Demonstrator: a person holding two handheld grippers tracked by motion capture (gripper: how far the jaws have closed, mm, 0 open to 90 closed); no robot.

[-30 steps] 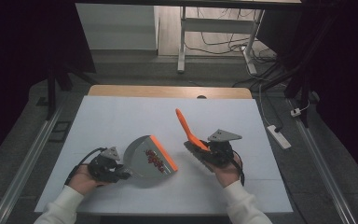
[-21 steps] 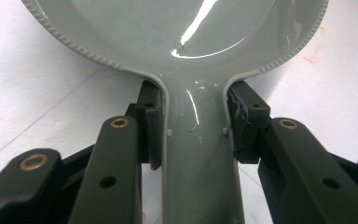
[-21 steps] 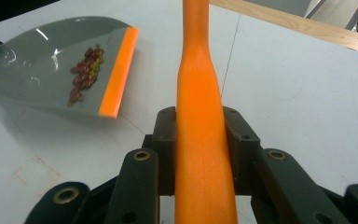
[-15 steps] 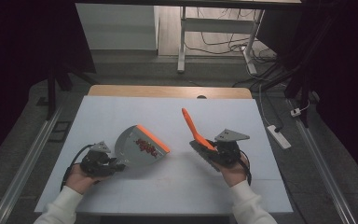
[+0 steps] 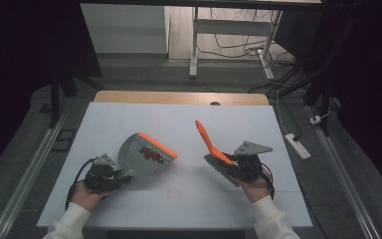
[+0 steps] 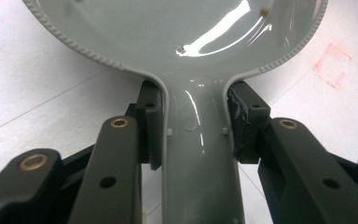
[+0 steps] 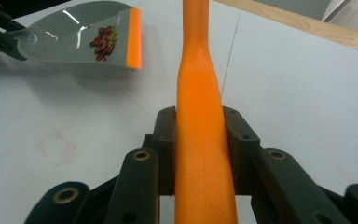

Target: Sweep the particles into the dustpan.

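High view, starting at the left side of the table (image 5: 179, 204): the left tool (image 5: 110, 178) sits in the person's left hand (image 5: 85, 195) near the front edge, left of the middle. Its jaws are clamped on the grey handle of a dustpan (image 5: 144, 155), one black pad pressed against each side of the handle in the left gripper view, where the dustpan (image 6: 177, 42) spreads out ahead of the tool (image 6: 193, 128). The pan points away from the hand toward the middle of the table and is tilted up off the surface, with its orange lip (image 5: 158, 144) on the far right side. A small heap of dark red bits (image 5: 150, 155) lies inside the pan just behind that lip; the right gripper view shows the same bits (image 7: 103, 42) in a cluster next to the orange strip.

Further right, well apart from the pan, the right tool (image 5: 234, 163) is held in the right hand (image 5: 257, 186) toward the front right part of the table. It is closed on the orange handle of a brush (image 5: 210, 145), which slants up and back toward the far edge; grey bristles hang under it beside the tool. In the right gripper view the handle (image 7: 200, 93) runs straight up between both jaws, gripped snugly.
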